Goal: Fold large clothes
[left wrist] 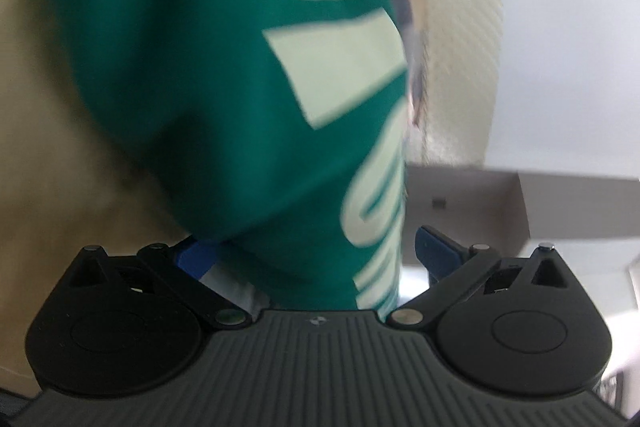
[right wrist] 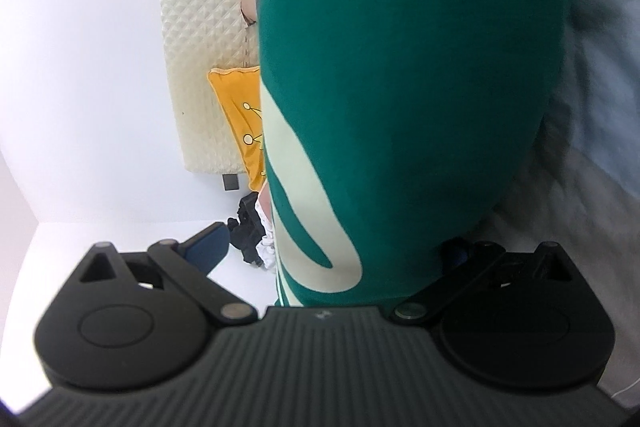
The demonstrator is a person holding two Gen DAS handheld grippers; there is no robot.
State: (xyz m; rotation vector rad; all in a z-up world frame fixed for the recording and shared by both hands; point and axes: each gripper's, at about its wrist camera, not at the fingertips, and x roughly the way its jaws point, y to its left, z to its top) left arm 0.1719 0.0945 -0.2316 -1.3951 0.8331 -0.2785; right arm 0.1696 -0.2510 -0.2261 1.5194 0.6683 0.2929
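Note:
A green garment (left wrist: pixel 208 75) with large pale lettering hangs close in front of the left wrist camera, blurred. My left gripper (left wrist: pixel 316 255) is open, its blue fingers (left wrist: pixel 436 253) spread wide, and the cloth drops down between them. In the right wrist view the same green garment (right wrist: pixel 420 75) fills the middle. My right gripper (right wrist: pixel 332 251) is also open with the fabric lying between its fingers; the left finger (right wrist: pixel 208 247) shows, while cloth mostly covers the right one.
A cream quilted panel (right wrist: pixel 204 27) and a yellow cushion (right wrist: pixel 236 107) stand against a white wall (right wrist: pixel 80 67). A small black object (right wrist: pixel 248 227) sits beside the garment's edge. Grey blurred fabric (right wrist: pixel 600 107) lies on the right. The cream panel (left wrist: pixel 460 27) also appears behind the garment.

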